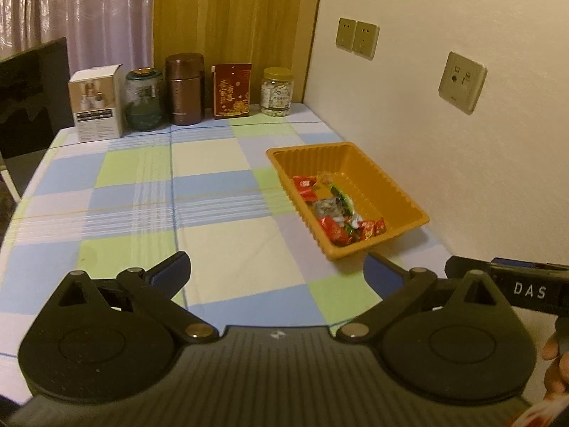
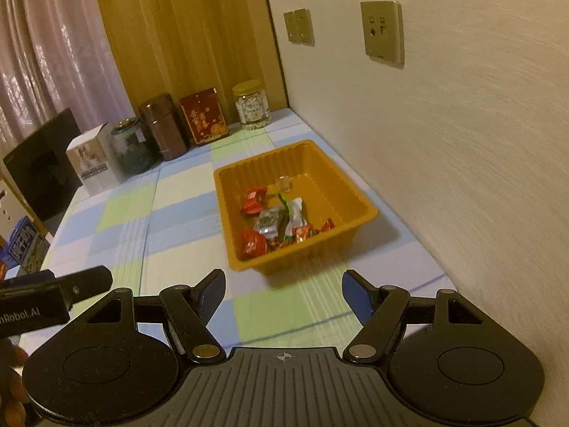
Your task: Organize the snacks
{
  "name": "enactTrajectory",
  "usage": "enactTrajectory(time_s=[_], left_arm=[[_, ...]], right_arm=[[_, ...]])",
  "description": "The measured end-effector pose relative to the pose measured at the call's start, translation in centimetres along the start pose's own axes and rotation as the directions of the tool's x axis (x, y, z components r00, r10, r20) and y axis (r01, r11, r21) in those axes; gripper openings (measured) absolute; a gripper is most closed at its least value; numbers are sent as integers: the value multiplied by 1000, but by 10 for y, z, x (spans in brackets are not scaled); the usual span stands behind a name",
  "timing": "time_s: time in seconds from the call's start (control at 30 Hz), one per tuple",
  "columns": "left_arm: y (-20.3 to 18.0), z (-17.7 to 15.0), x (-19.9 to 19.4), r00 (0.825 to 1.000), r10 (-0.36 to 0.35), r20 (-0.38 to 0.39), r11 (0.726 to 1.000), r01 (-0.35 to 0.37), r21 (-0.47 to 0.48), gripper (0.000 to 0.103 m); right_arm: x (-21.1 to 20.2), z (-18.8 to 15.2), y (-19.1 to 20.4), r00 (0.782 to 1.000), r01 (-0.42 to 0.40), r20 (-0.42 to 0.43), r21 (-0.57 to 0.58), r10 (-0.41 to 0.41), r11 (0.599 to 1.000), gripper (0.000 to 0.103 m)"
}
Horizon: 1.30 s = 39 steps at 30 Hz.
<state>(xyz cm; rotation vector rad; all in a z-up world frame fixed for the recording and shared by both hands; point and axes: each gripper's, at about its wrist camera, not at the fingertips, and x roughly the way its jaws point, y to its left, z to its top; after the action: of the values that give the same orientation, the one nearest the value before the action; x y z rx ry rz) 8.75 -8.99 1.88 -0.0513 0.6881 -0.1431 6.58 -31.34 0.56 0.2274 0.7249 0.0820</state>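
Note:
An orange ribbed plastic tray (image 1: 391, 192) (image 2: 352, 192) sits on the checked tablecloth near the right wall. Several wrapped snacks lie in it: red packets (image 1: 305, 186) (image 2: 253, 202), a silver packet (image 2: 269, 223) and a white-green one (image 2: 295, 215). My left gripper (image 1: 277, 270) is open and empty, held above the cloth just short of the tray's near left corner. My right gripper (image 2: 283, 291) is open and empty, a little before the tray's near edge. Each gripper's body shows at the edge of the other's view.
Along the back of the table stand a white box (image 1: 95, 105), a dark green jar (image 1: 144, 101), a brown canister (image 1: 184, 89), a red box (image 1: 233, 90) and a yellow-lidded jar (image 1: 277, 92). The wall (image 1: 462, 142) runs close on the right. A black chair (image 1: 32, 96) stands at left.

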Motion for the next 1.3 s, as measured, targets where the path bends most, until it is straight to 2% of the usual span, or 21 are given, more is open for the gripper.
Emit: enactTrajectory(time_s=[0.3, 0.57, 1.3], left_arm=[[-4, -22, -28, 1000, -8, -7, 1000, 8, 9, 103], [-6, -34, -43, 1000, -6, 30, 1000, 5, 29, 103], [0, -43, -47, 999, 18, 38, 1000, -19, 18, 103]], right_arm=[[-29, -23, 6, 1000, 18, 18, -20, -18, 1000, 72], [-47, -31, 14, 999, 31, 36, -49, -29, 998, 72], [-53, -38, 21, 998, 28, 57, -56, -25, 998, 72]])
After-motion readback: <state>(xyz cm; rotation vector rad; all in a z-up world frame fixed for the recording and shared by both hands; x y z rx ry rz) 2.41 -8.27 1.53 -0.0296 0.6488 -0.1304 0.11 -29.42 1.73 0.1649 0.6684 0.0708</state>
